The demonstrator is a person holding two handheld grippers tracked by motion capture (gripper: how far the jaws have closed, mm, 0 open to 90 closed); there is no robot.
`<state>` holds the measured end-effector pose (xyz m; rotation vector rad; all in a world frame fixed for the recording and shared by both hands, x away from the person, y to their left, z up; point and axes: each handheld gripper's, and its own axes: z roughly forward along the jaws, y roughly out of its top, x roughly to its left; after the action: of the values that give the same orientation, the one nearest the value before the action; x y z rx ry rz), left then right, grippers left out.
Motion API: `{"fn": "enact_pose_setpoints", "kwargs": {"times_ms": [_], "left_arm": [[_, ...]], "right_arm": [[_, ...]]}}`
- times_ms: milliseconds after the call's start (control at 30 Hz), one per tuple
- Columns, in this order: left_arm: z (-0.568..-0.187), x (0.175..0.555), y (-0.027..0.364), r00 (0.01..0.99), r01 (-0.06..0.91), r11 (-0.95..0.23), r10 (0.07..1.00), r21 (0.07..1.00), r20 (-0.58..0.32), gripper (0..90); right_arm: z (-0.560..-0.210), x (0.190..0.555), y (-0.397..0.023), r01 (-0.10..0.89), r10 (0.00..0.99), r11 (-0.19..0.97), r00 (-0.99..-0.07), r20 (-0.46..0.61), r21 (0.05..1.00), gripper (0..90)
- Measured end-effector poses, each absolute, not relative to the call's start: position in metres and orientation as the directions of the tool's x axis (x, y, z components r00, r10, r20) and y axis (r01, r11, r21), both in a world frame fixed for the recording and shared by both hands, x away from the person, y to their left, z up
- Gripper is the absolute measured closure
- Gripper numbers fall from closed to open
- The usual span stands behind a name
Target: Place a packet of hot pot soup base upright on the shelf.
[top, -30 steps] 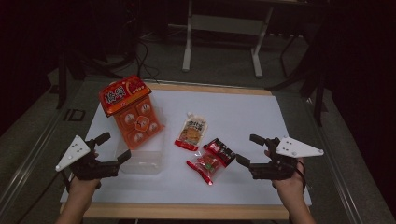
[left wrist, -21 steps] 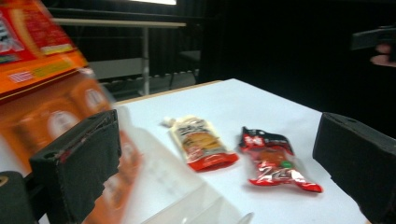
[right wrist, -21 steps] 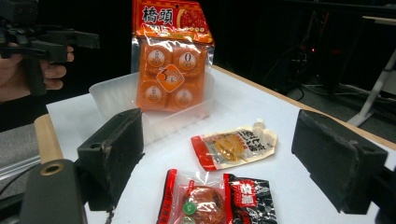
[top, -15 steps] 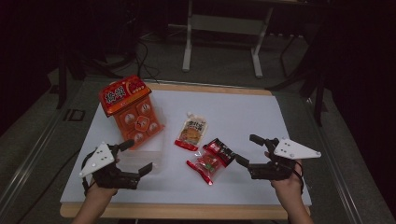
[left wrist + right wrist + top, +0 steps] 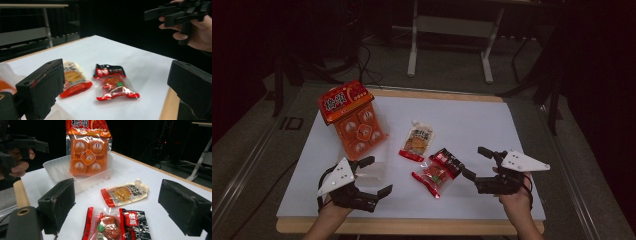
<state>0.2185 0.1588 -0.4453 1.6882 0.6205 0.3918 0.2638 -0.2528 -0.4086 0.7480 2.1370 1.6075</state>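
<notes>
An orange snack pack leans in a clear plastic tub at the table's left. A yellow spouted pouch lies mid-table, and a red-and-black packet lies just nearer. My left gripper stands open at the tub's near right corner, pointing right. In the left gripper view the packet and the pouch lie ahead between the jaws, untouched. My right gripper is open just right of the packet, which sits low between its jaws. The pouch and the tub are beyond.
A white sheet covers the table, with a wooden edge along the near side. Metal stand legs rise on the dark floor behind the table. Bare sheet stretches across the far right.
My left gripper has moved right along the near edge to the tub's corner and turned toward the packets. The right gripper has barely shifted. Nothing was taken hold of.
</notes>
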Motion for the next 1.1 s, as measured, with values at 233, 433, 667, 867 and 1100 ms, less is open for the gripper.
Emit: {"fn": "enact_pose_setpoints", "kwargs": {"times_ms": [233,433,667,867,1100], "left_arm": [[-0.452,0.218,0.15,0.819,0.153,-0.157,0.573,0.976,-0.036,1.5],[-0.455,0.218,0.146,0.828,0.164,-0.162,0.558,0.973,-0.047,1.4],[-0.462,0.218,0.139,0.842,0.17,-0.194,0.539,0.966,-0.04,1.4],[-0.464,0.219,0.137,0.844,0.173,-0.196,0.535,0.965,-0.043,1.4],[-0.466,0.219,0.136,0.847,0.178,-0.198,0.529,0.964,-0.048,1.4]], "right_arm": [[-0.422,0.269,-0.248,0.236,0.604,0.218,-0.795,0.059,0.947,11.5],[-0.433,0.277,-0.245,0.265,0.602,0.243,-0.796,0.07,0.933,10.7],[-0.448,0.294,-0.246,0.311,0.611,0.273,-0.787,0.086,0.91,15.5],[-0.462,0.311,-0.246,0.349,0.612,0.303,-0.784,0.1,0.887,21.4],[-0.476,0.335,-0.244,0.397,0.597,0.346,-0.792,0.127,0.85,24.2]]}}
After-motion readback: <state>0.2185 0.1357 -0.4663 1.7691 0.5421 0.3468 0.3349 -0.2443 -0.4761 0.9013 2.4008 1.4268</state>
